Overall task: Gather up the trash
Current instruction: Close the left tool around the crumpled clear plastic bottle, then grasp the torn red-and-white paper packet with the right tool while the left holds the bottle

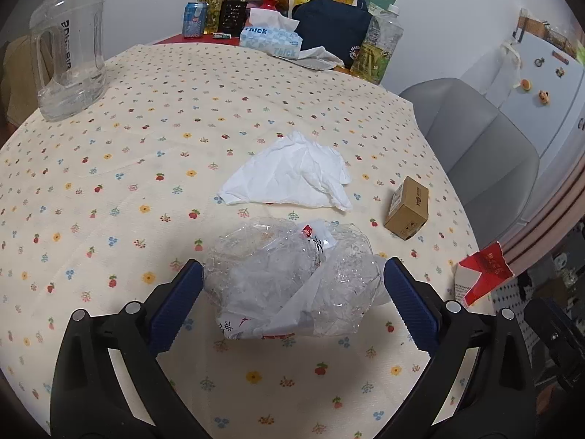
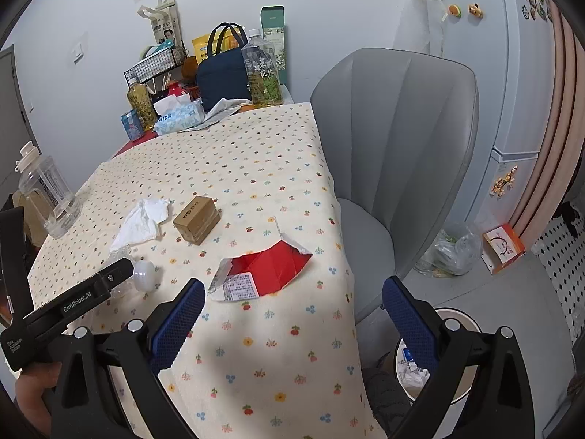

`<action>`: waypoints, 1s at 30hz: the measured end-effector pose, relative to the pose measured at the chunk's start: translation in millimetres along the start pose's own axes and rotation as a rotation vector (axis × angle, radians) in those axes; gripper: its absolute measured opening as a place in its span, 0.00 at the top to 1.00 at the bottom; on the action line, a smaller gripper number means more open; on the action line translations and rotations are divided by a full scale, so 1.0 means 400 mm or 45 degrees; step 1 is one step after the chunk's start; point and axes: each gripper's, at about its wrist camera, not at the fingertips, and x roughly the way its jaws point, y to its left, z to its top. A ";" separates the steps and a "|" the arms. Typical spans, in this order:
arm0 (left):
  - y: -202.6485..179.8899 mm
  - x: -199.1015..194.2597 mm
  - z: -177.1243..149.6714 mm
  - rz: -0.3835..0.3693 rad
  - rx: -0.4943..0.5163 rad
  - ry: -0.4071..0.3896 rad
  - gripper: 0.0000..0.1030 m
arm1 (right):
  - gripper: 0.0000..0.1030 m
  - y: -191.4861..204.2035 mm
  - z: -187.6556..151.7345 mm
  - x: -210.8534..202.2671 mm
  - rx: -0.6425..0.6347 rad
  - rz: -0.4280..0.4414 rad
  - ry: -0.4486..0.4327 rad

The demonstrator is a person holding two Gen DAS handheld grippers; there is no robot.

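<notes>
Jaws of the left gripper (image 1: 292, 285) stand apart around a crushed plastic bottle (image 1: 292, 285) on the counter (image 1: 146, 109); the right gripper (image 2: 292, 314) gapes empty near a red carton (image 2: 259, 270).

A: pretty sure this is somebody's home, a small dining corner

B: what gives it away?

A: flowery tablecloth (image 2: 256, 168), a tissue box (image 1: 272, 41), a navy lunch bag (image 2: 223, 78) and drink bottles (image 2: 264, 73) shoved against the wall, a padded grey chair (image 2: 398, 153) pulled up to the table

B: and that's a fridge (image 2: 475, 84) covered in magnets, right by the table

A: yep, plus a bin (image 2: 424, 366) on the floor
</notes>
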 end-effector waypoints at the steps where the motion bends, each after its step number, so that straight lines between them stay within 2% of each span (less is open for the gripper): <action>1: 0.000 0.003 0.002 -0.006 -0.008 0.003 0.05 | 0.08 0.000 0.002 0.002 0.002 0.000 0.000; 11: 0.002 -0.008 0.004 -0.005 -0.021 -0.025 0.09 | 0.08 0.000 0.007 0.022 0.007 0.006 0.014; 20: -0.008 -0.031 0.012 0.063 0.007 -0.087 0.09 | 0.08 -0.003 0.012 0.066 0.016 0.020 0.040; 27: -0.007 -0.016 0.023 0.106 0.004 -0.092 0.09 | 0.08 -0.004 0.025 0.114 0.021 0.042 0.065; 30: -0.010 -0.006 0.029 0.113 0.000 -0.091 0.09 | 0.11 -0.014 0.041 0.133 0.031 0.033 0.056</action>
